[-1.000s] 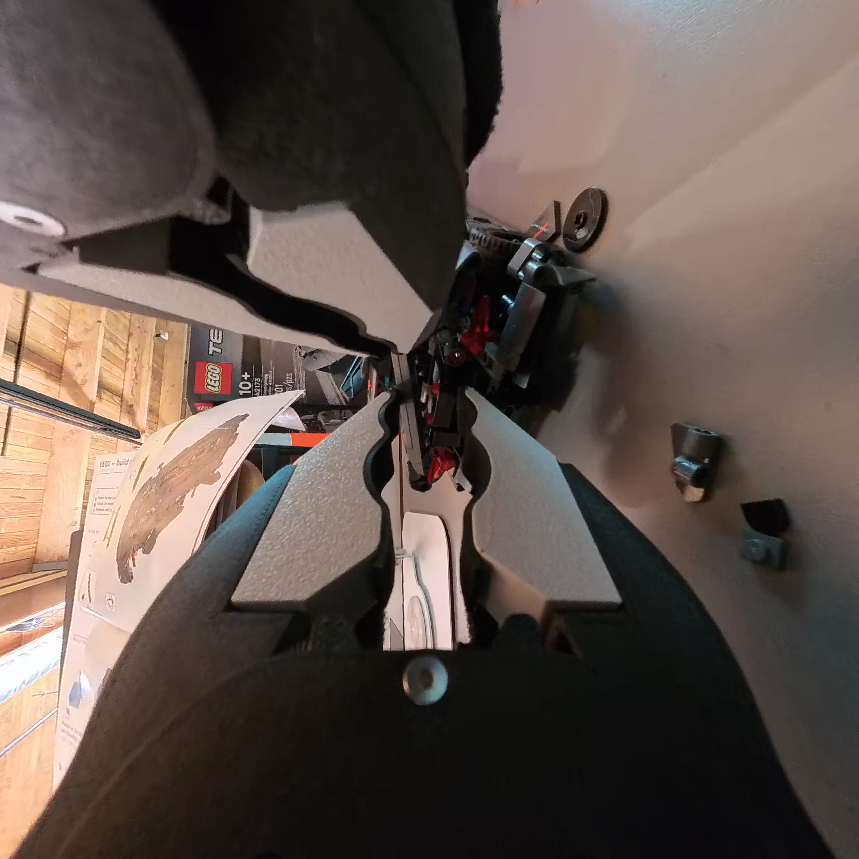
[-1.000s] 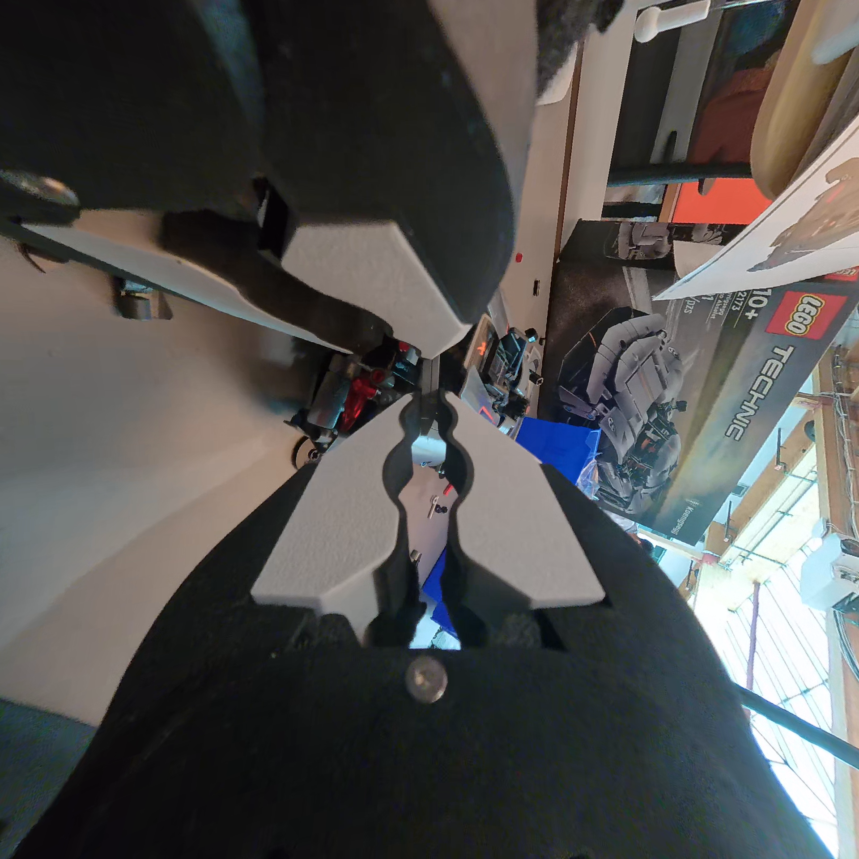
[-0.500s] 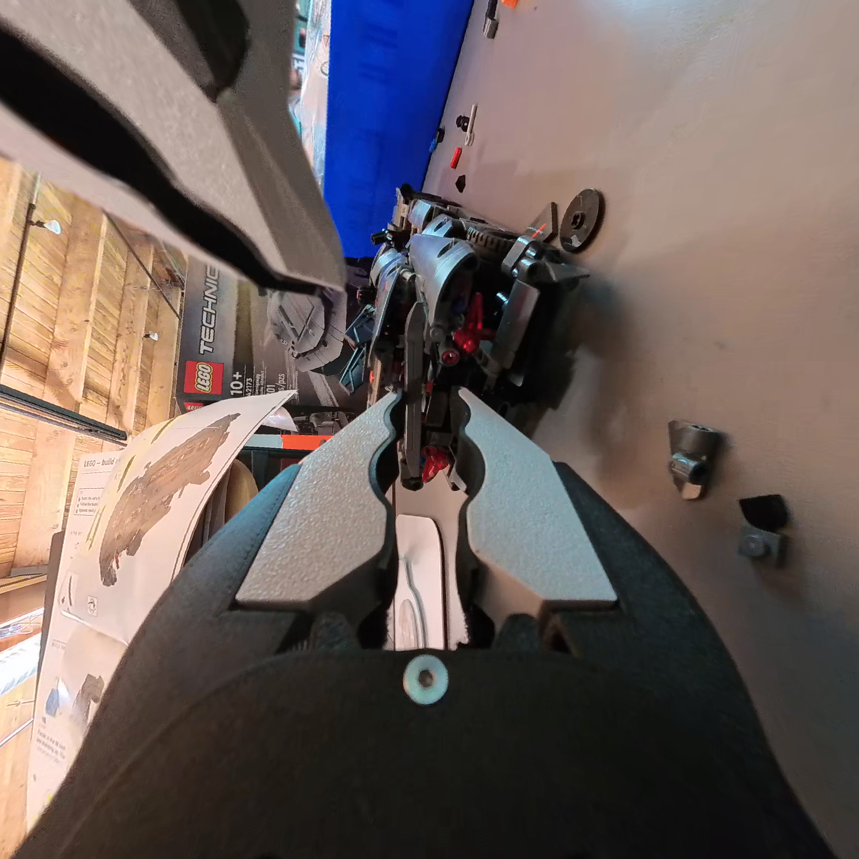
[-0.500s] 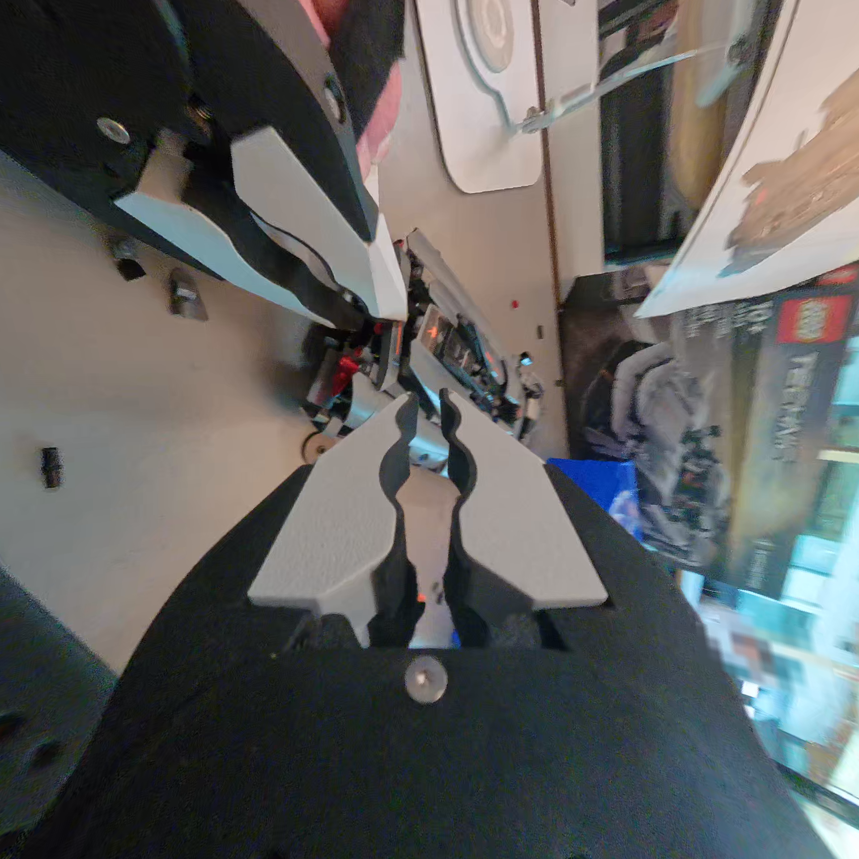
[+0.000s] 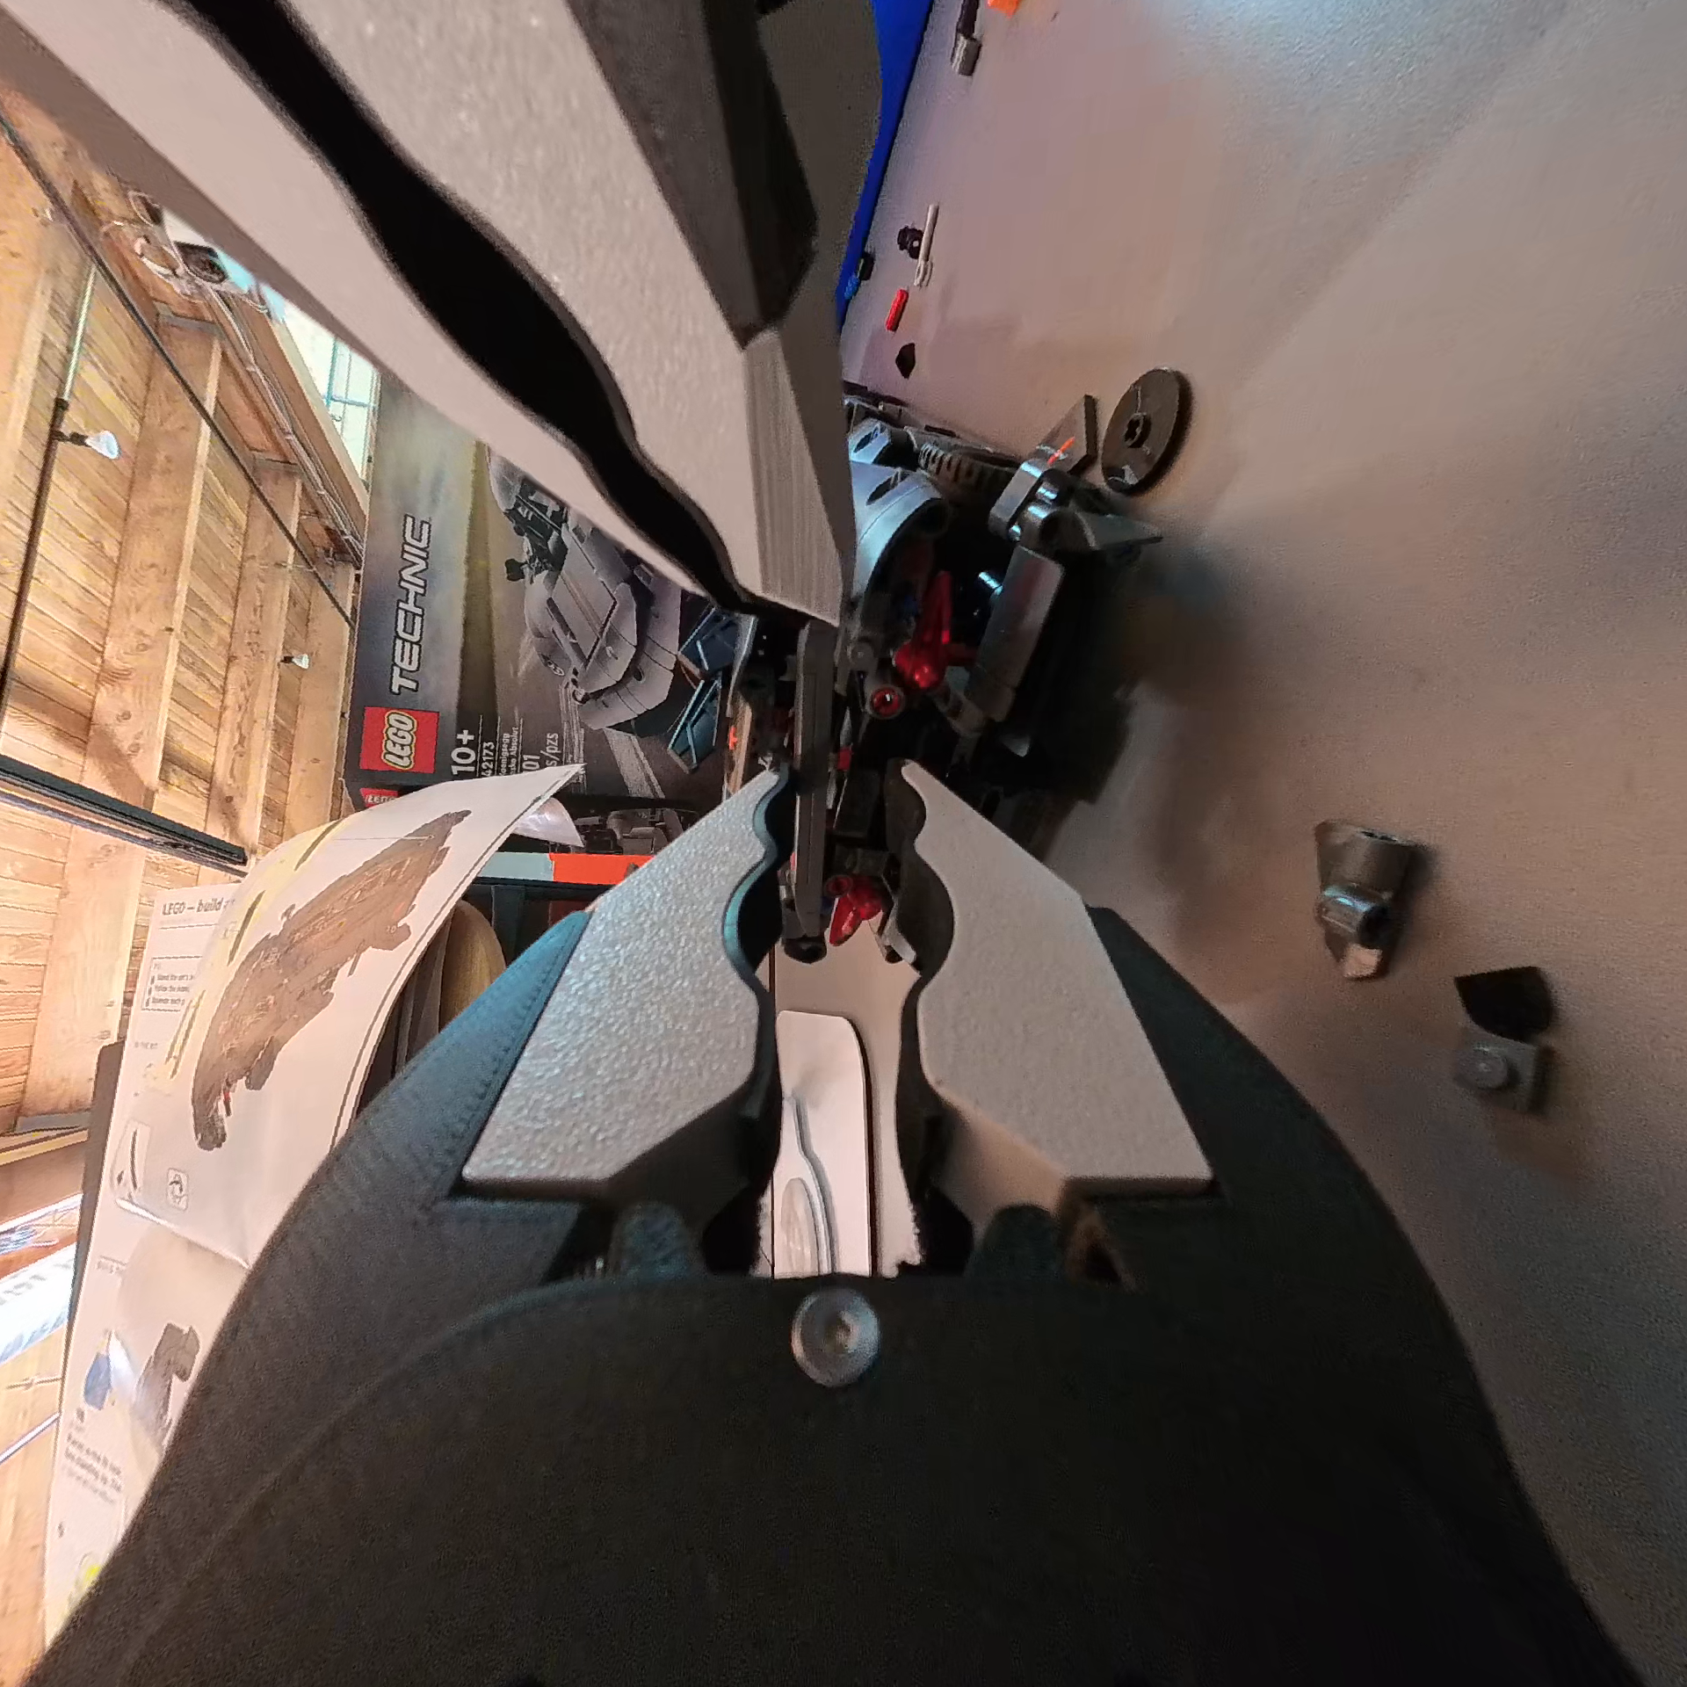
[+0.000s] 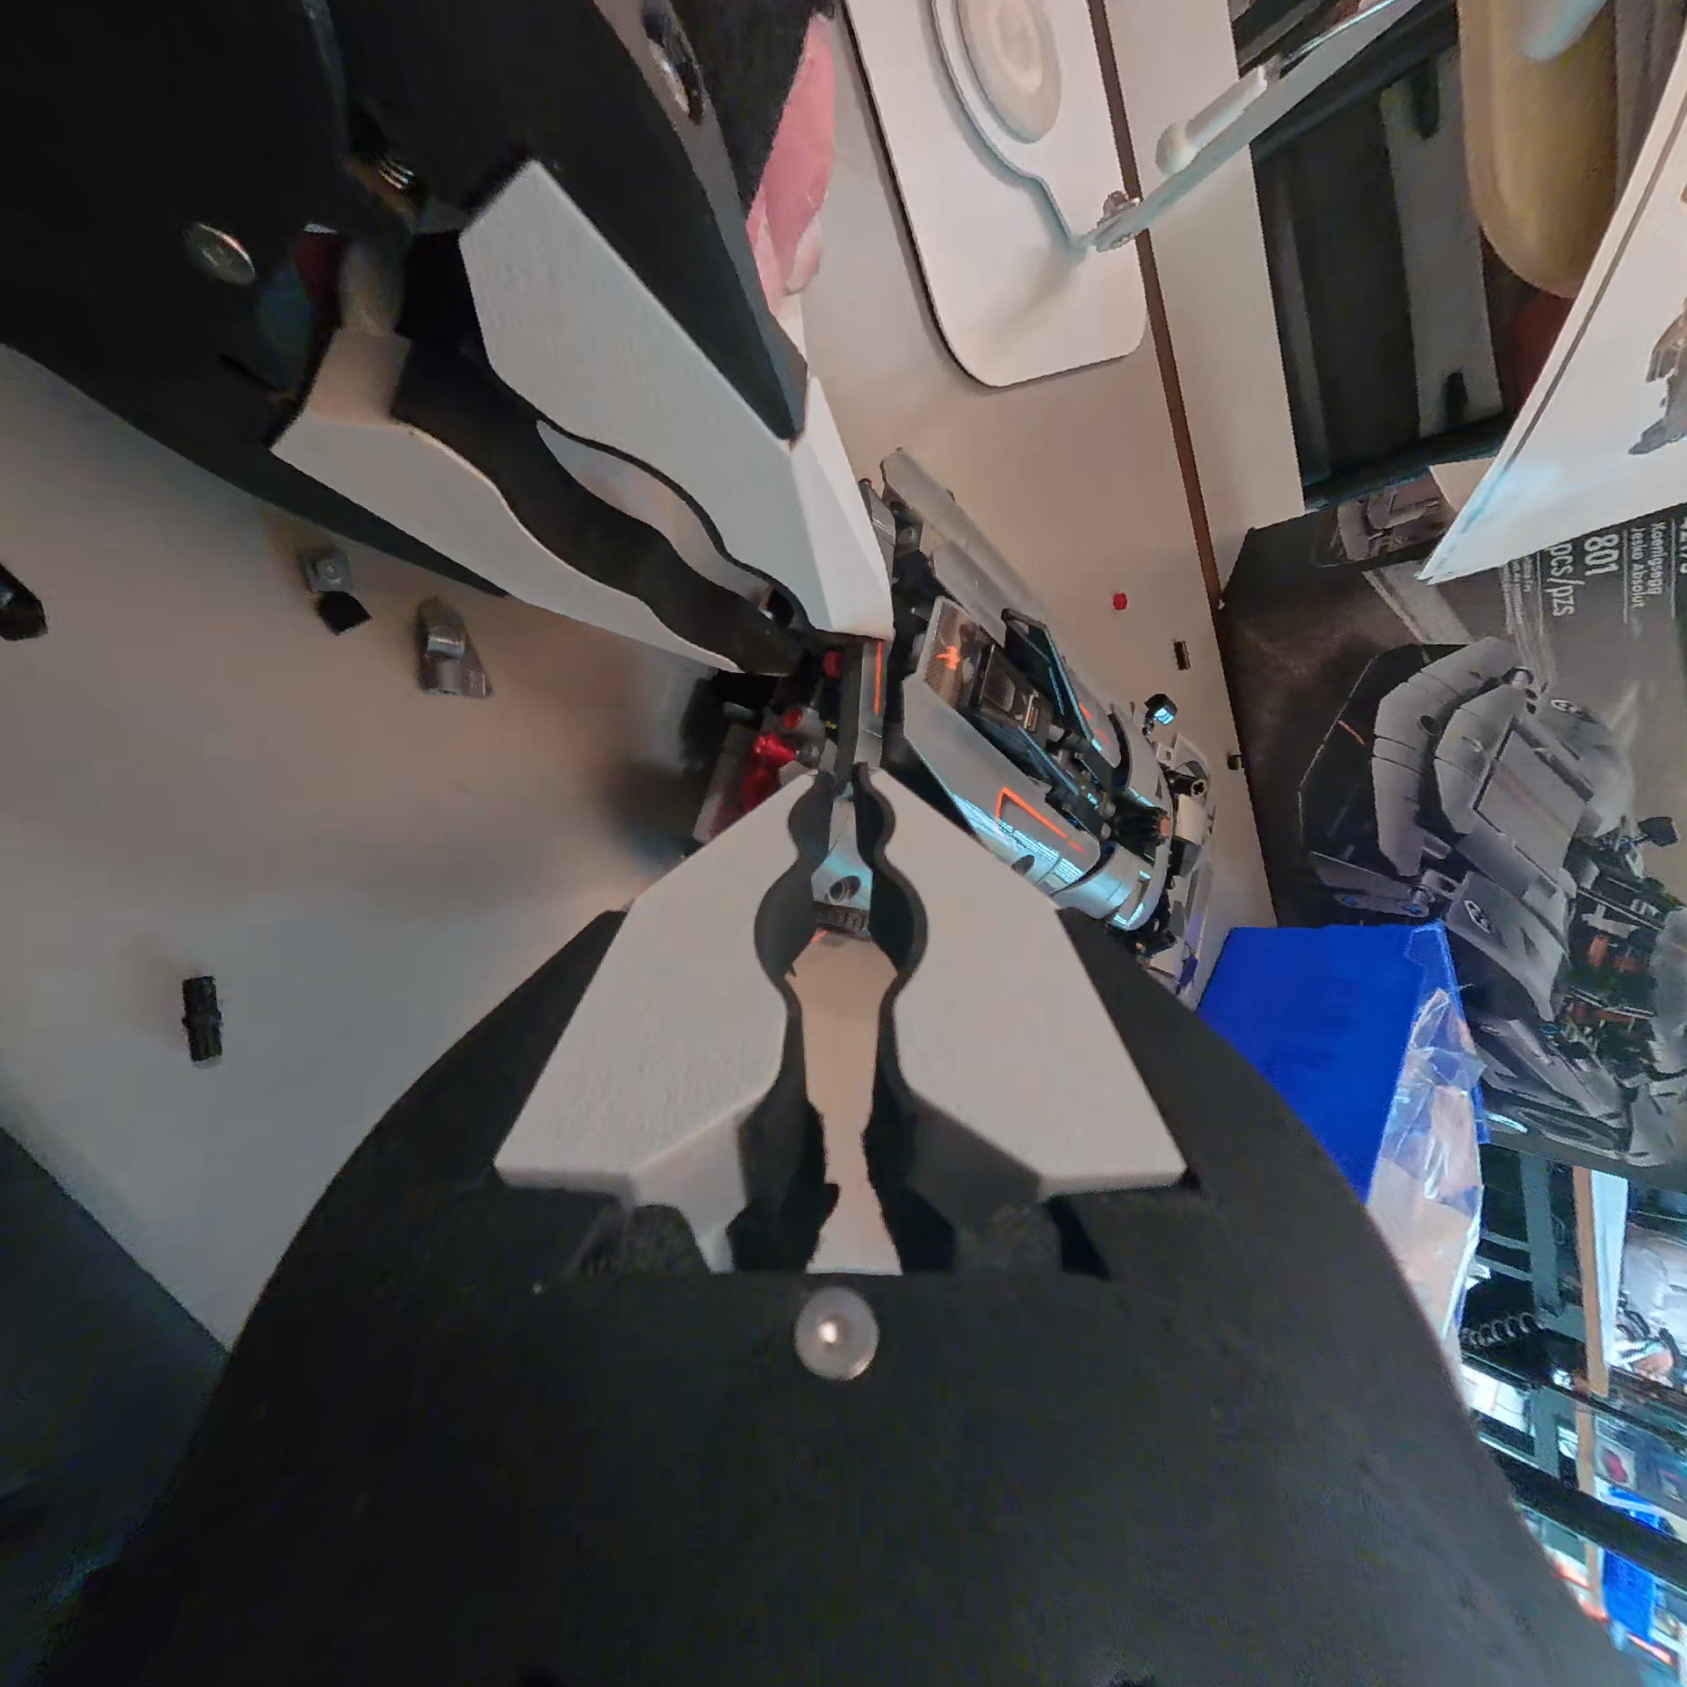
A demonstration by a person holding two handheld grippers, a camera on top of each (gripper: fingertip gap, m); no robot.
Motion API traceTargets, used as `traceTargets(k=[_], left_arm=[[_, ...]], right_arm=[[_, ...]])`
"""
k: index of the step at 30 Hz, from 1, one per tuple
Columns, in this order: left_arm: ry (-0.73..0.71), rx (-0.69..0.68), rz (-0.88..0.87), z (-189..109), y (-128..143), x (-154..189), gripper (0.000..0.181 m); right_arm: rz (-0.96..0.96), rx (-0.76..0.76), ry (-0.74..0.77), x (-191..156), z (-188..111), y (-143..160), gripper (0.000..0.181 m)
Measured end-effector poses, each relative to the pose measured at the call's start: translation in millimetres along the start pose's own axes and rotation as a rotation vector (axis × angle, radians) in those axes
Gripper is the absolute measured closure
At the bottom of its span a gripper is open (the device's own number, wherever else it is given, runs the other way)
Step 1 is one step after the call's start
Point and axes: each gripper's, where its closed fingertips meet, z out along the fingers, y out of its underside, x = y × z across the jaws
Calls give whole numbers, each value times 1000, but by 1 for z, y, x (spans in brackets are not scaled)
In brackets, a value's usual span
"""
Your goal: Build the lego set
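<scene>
1. Two hand-held grippers meet at one end of the partly built lego car [image 6: 1022, 767], which lies on the pale bench [image 6: 301, 849] between them.
2. My left hand-held gripper [image 5: 844, 822] is clamped on a thin dark beam at the car's near end, where red pins show; its fingers [image 5: 675, 931] stand a little apart with the beam between them.
3. My right hand-held gripper [image 6: 853, 808] has its fingertips nearly together at the car's edge. I cannot tell whether they pinch a part or merely touch it.
4. Loose parts lie on the bench apart from the car: a dark round disc [image 5: 1146, 429], a grey wedge piece [image 5: 1360, 899] and a small grey plate [image 5: 1497, 1068].
5. Behind the car stand the set's box [image 5: 511, 657], a blue bin [image 6: 1324, 1022] and a curled instruction sheet [image 5: 301, 940].
6. Step in hand, as I judge it: steadying the car with the left while the right works at the same end.
7. The next move likely calls for a firm left hold and a straight press from the right, so the beam does not twist loose.
</scene>
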Motion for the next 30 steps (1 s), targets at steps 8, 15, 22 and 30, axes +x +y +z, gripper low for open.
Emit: traceTargets(k=[8, 15, 22, 30], left_arm=[[3, -1, -3, 0, 0, 0, 164], [5, -3, -1, 0, 0, 0, 164], [3, -5, -2, -1, 1, 0, 165], [4, -4, -5, -1, 1, 0, 165]], right_arm=[[393, 135, -259, -4, -4, -3, 170], [473, 166, -320, -5, -1, -4, 168], [469, 171, -311, -4, 0, -5, 174], [468, 198, -349, -10, 0, -12, 176]])
